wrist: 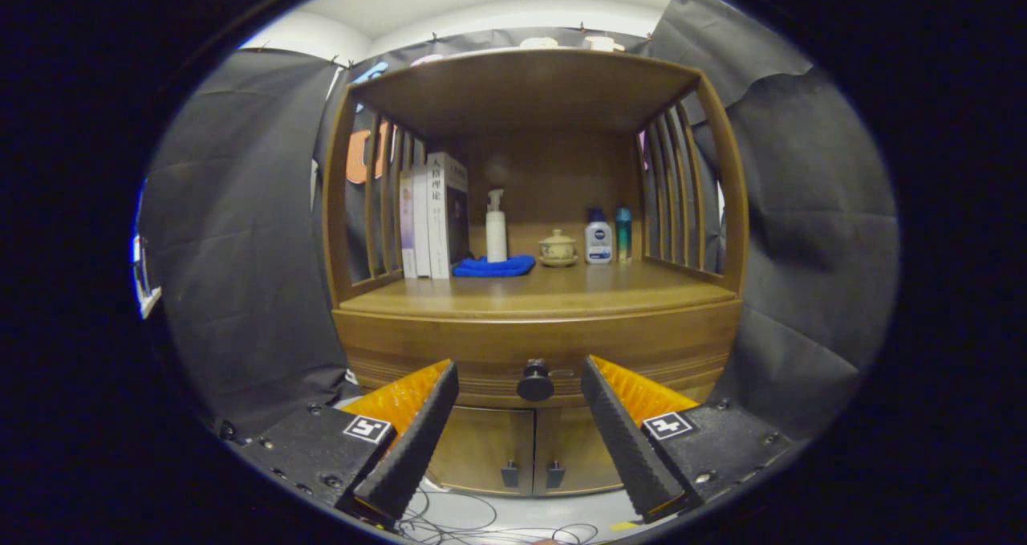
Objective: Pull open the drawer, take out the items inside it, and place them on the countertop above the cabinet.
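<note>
A wooden cabinet stands ahead with a closed drawer [481, 352] across its front, below the countertop [545, 292]. The drawer's round dark knob [535, 382] sits at its middle. My gripper [520, 368] is open, its two fingertips spread wide to either side of the knob and a little short of it, touching nothing. What lies inside the drawer is hidden.
On the countertop stand upright books [433, 216], a white pump bottle [497, 228], a blue cloth [495, 267], a small lidded cup [558, 248] and two small bottles [607, 237]. Slatted sides and a roof enclose it. Two cupboard doors [513, 449] lie below; cables [465, 521] trail on the floor.
</note>
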A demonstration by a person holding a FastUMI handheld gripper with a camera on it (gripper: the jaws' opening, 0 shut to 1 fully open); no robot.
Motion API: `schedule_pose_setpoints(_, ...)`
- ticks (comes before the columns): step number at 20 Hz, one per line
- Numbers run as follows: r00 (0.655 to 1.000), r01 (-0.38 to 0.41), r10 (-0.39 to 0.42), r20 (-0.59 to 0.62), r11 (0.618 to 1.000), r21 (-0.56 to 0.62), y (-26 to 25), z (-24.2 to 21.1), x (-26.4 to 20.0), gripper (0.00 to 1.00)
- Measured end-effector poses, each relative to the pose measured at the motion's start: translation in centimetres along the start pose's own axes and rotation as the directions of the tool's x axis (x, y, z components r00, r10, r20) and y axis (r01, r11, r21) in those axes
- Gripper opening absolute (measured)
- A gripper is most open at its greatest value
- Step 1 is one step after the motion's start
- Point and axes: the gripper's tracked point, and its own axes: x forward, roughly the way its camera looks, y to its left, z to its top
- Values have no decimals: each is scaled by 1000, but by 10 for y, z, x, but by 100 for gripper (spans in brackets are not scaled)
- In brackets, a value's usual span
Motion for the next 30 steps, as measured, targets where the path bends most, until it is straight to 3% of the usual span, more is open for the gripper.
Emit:
schedule_pose_setpoints(3, 1000, 22, -22, -18, 1000, -19, -5, -18, 35, 94)
schedule_pose_setpoints(6, 998, 59, -60, -33, 998, -25, -17, -37, 65, 81)
schedule_pose_setpoints(14, 998, 48, -48, -29, 999, -15, -16, -51, 107, 57)
schedule_pose_setpoints(22, 996, 78, -78, -40, 997, 11, -15, -53, 107, 40)
schedule_pose_setpoints(30, 995, 82, -81, -60, 996, 17, -16, -61, 83, 35)
